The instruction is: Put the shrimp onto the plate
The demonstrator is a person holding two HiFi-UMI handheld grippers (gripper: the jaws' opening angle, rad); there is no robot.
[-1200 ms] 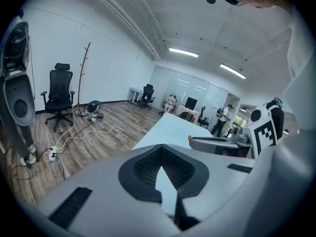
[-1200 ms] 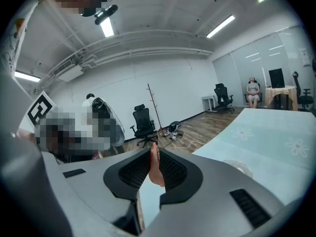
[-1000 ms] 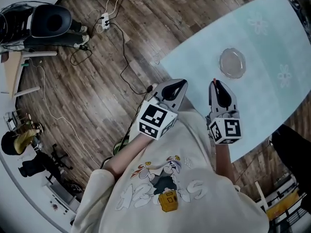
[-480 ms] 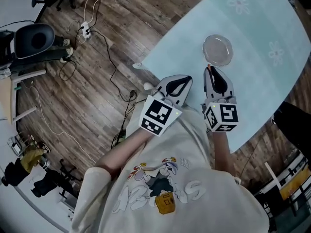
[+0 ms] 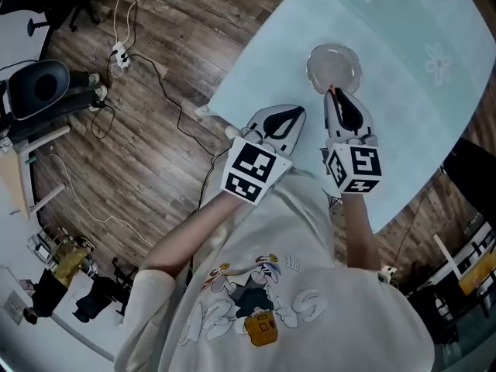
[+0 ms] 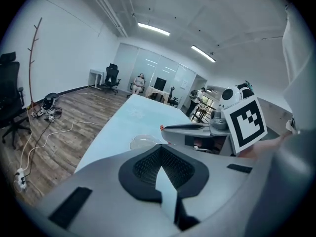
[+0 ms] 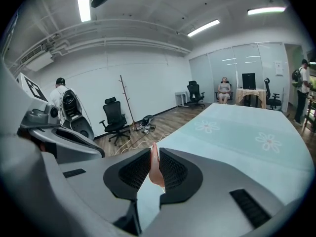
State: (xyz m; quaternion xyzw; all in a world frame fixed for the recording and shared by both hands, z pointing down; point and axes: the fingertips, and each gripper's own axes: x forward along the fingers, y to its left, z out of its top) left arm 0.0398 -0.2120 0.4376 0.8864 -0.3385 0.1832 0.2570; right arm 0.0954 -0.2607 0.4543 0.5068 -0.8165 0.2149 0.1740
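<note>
A clear glass plate (image 5: 334,67) rests on the pale blue table (image 5: 403,107); it also shows in the left gripper view as a plate (image 6: 143,141) just past the jaws. My right gripper (image 5: 333,94) is shut on a pinkish shrimp (image 7: 155,171), pinched upright between its black pads. The shrimp's red tail (image 5: 332,90) pokes out at the plate's near rim. My left gripper (image 5: 295,113) hangs beside it over the table's near edge, shut with nothing in it. From the left gripper view, the right gripper (image 6: 168,128) reaches in sideways above the plate.
The table has white flower prints (image 5: 439,61). Wooden floor with loose cables (image 5: 147,60) and a power strip lies to the left. Office chairs (image 7: 115,118), a coat stand (image 7: 124,100) and seated people fill the far room.
Both grippers have moved forward over the table toward the plate. The right gripper's tip with the shrimp now reaches the plate's near rim.
</note>
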